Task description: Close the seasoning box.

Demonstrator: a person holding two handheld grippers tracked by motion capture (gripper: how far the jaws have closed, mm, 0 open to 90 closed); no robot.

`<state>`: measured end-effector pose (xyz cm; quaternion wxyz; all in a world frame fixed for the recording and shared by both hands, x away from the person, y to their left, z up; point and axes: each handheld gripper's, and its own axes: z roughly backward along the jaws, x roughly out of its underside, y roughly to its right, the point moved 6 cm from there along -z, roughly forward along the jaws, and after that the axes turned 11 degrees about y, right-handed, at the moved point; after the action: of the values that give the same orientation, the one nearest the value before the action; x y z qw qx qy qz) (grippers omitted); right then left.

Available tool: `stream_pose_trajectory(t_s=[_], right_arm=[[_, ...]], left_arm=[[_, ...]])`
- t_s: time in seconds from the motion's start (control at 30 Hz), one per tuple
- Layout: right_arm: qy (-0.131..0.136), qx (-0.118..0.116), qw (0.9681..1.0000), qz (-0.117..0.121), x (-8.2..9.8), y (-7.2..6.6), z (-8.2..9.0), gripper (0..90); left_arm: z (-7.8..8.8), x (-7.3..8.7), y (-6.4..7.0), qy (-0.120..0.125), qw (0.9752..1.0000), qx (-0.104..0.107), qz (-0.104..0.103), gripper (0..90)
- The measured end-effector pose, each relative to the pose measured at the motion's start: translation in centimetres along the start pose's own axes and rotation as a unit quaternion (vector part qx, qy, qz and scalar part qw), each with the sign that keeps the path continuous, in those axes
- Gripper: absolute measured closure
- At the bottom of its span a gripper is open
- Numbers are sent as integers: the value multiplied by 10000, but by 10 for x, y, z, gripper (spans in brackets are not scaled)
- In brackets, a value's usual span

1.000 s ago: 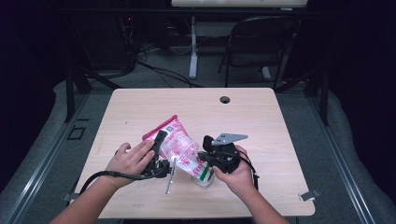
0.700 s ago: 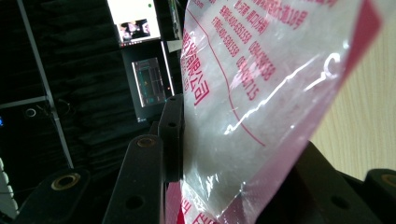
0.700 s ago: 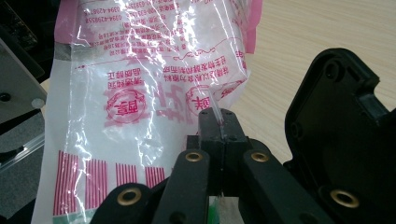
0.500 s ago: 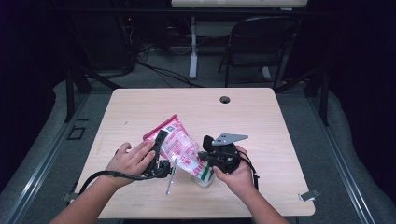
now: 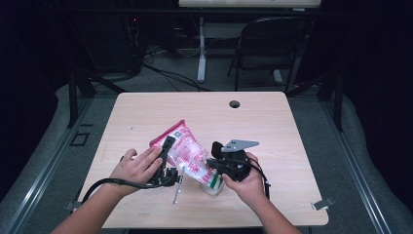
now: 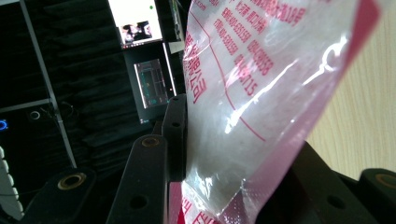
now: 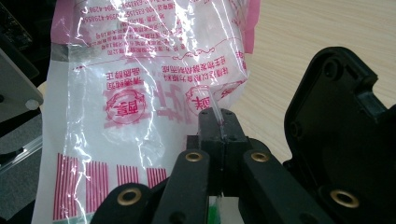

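Note:
A clear plastic bag with pink and red print [image 5: 187,151] is held tilted above the wooden table [image 5: 272,126] between my two grippers. My left gripper [image 5: 169,146] clamps the bag's side; in the left gripper view the bag [image 6: 243,93] bulges between the jaws of that gripper [image 6: 243,140], which have just been closing a little further on it. My right gripper [image 5: 212,165] is at the bag's lower right corner. In the right gripper view the gripper [image 7: 217,119] has its jaws together, pinching a thin clear edge of the bag [image 7: 140,84].
A cable hole [image 5: 234,104] lies near the table's far edge. A folding chair [image 5: 270,44] and a white desk leg [image 5: 201,48] stand beyond it. A clip [image 5: 321,204] sticks out at the table's right front edge. Lit screens [image 6: 135,23] show off to the side.

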<state>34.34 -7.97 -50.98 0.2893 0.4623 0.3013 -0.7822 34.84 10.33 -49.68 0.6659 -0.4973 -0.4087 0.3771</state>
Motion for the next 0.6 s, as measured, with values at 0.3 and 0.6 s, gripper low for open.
stream_pose_trajectory(t_s=[0.3, 0.6], right_arm=[[-1, -26, 10000, -6, 0, -1, 0, 900], [18, -40, 10000, -45, 0, -1, 3, 900]], left_arm=[[1, -1, -2, 4, 10000, 25, -32, 687], [2, -2, -5, -8, 10000, 25, -33, 698]])
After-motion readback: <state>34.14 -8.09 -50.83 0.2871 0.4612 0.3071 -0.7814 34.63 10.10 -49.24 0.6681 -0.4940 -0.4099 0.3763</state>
